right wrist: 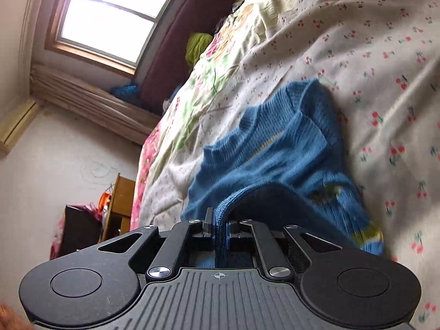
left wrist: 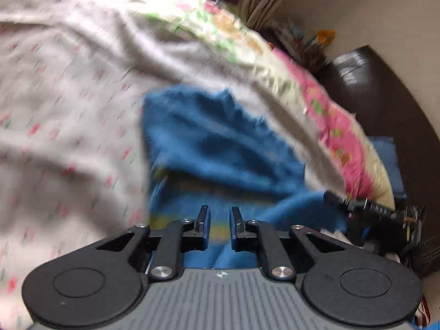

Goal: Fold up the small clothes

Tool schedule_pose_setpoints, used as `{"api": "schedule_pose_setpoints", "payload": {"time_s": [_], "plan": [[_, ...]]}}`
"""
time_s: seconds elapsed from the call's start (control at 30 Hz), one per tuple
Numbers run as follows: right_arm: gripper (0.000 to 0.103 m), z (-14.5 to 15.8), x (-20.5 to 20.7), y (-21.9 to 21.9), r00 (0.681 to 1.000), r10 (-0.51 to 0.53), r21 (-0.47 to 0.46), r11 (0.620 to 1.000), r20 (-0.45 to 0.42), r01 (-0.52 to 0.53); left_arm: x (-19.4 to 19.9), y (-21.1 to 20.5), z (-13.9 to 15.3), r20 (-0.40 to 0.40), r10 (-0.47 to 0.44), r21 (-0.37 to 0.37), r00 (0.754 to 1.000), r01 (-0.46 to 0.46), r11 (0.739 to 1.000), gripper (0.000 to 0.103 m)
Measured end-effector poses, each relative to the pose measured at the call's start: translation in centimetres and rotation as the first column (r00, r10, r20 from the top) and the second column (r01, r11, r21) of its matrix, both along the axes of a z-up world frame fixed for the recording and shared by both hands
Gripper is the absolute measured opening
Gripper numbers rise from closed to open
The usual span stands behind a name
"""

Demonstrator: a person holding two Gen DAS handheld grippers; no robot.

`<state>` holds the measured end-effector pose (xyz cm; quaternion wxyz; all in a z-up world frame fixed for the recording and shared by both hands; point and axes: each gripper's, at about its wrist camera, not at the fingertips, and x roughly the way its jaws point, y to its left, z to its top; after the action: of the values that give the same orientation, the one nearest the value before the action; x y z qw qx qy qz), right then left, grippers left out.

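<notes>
**Carrying the sweater edge over for the fold**

Left wrist view: my left tool (left wrist: 220,227) sits low over the blue sweater (left wrist: 220,143), which lies on the bed's cherry-print sheet (left wrist: 68,96). The fingers stand narrow with blue knit bunched between them, and I judge they are clamped on it, though blur keeps me from seeing the pads press. At the right edge the other tool (left wrist: 332,196) reaches into the same garment. To do this well, I'd keep this hand level with its partner so the hem travels as one straight line.

Right wrist view: my right tool (right wrist: 219,228) is pinched tight on a ribbed edge of the sweater (right wrist: 275,148), the knit standing up between the pads as a thin ridge. The body of the garment trails away across the sheet (right wrist: 371,55), collar end farthest from me. I judge the fold is only starting. I'd lift just enough to clear the cloth beneath, avoid dragging the lower layer, and lay the edge down squarely on the far end before letting go.
</notes>
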<state>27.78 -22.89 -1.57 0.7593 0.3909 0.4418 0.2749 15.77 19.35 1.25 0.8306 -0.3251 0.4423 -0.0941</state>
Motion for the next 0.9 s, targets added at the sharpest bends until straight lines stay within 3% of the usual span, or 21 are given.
{"api": "schedule_pose_setpoints", "payload": {"time_s": [0.07, 0.23, 0.33, 0.4, 0.43, 0.5, 0.6, 0.67, 0.77, 0.83, 0.87, 0.9], "plan": [[0.007, 0.0, -1.4, -0.1, 1.000, 0.009, -0.007, 1.000, -0.006, -0.009, -2.4, 0.0, -0.3, -0.025, 0.009, 0.003, 1.000, -0.009, 1.000, 0.025], [0.007, 0.6, -4.0, 0.1, 0.999, 0.032, -0.057, 0.998, 0.006, -0.031, -7.8, -2.1, 1.5, 0.028, -0.084, 0.155, 0.996, 0.078, 0.985, 0.029], [0.007, 1.1, -5.5, -0.1, 0.999, 0.030, -0.060, 0.998, 0.015, -0.029, -10.2, -4.2, 2.1, 0.040, -0.194, 0.290, 0.980, 0.175, 0.941, 0.030], [0.007, 1.3, -6.4, -0.2, 0.999, 0.031, -0.070, 0.997, 0.016, -0.030, -11.1, -5.8, 2.0, 0.027, -0.269, 0.391, 0.963, 0.238, 0.889, 0.030], [0.007, 1.3, -6.7, -0.2, 0.999, 0.032, -0.077, 0.997, 0.014, -0.031, -11.6, -6.6, 1.9, 0.018, -0.310, 0.452, 0.951, 0.269, 0.851, 0.030], [0.007, 1.4, -7.1, -0.3, 0.999, 0.032, -0.082, 0.996, 0.008, -0.031, -12.4, -8.4, 1.6, -0.007, -0.394, 0.577, 0.919, 0.325, 0.749, 0.030], [0.007, 1.3, -7.4, -0.4, 1.000, 0.030, -0.092, 0.995, 0.004, -0.030, -13.4, -11.2, 0.7, -0.053, -0.515, 0.744, 0.856, 0.378, 0.551, 0.030], [0.007, 1.2, -7.5, -0.3, 0.999, 0.033, -0.097, 0.995, 0.000, -0.033, -13.8, -12.7, -0.2, -0.092, -0.589, 0.801, 0.803, 0.411, 0.435, 0.032], [0.007, 1.0, -7.2, -0.1, 0.999, 0.043, -0.103, 0.994, -0.011, -0.044, -14.0, -14.2, -1.4, -0.131, -0.662, 0.839, 0.738, 0.438, 0.322, 0.036], [0.007, 0.9, -7.2, -0.1, 0.999, 0.047, -0.108, 0.993, -0.014, -0.048, -14.1, -14.9, -2.2, -0.158, -0.689, 0.881, 0.708, 0.416, 0.226, 0.038], [0.007, 0.9, -7.3, -0.1, 0.999, 0.048, -0.110, 0.993, -0.013, -0.050, -13.9, -15.0, -2.4, -0.163, -0.692, 0.895, 0.703, 0.401, 0.196, 0.039], [0.007, 0.9, -7.3, -0.2, 0.999, 0.049, -0.110, 0.993, -0.014, -0.050, -13.7, -15.0, -2.5, -0.164, -0.691, 0.902, 0.704, 0.391, 0.184, 0.039]]}}
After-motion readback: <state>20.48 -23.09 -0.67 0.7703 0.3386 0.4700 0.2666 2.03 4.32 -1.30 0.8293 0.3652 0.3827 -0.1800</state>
